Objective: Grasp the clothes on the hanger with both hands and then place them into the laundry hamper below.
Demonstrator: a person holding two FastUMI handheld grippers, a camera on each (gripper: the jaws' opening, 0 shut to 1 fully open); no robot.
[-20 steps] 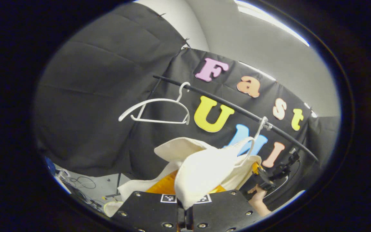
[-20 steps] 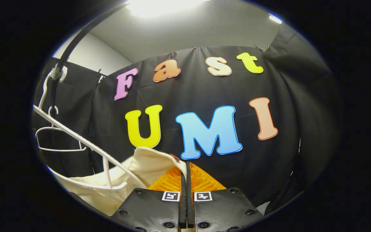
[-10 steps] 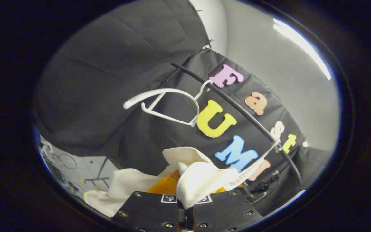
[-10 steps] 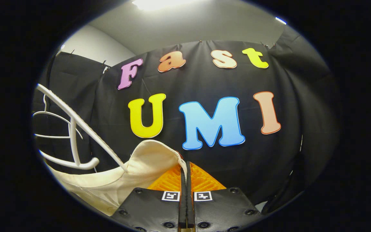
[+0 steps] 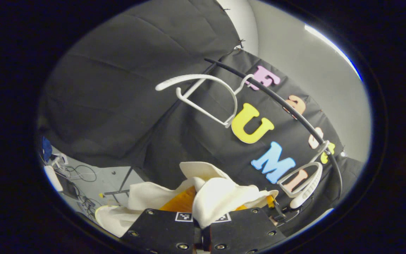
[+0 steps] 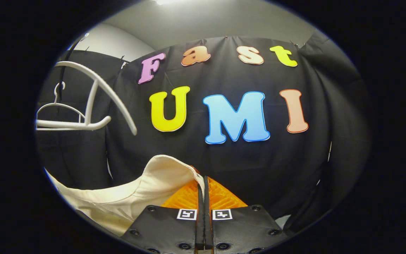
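Black cloth walls back a black rail (image 5: 287, 106) with two bare white plastic hangers (image 5: 206, 98) (image 6: 93, 102). Left tongs (image 5: 202, 225) and right tongs (image 6: 203, 197) each pinch the cream fabric garment (image 5: 220, 197) (image 6: 136, 190), hanging below the hangers.

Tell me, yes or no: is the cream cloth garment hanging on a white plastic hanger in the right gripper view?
No: the cream garment sags below, apart from the bare white hangers.
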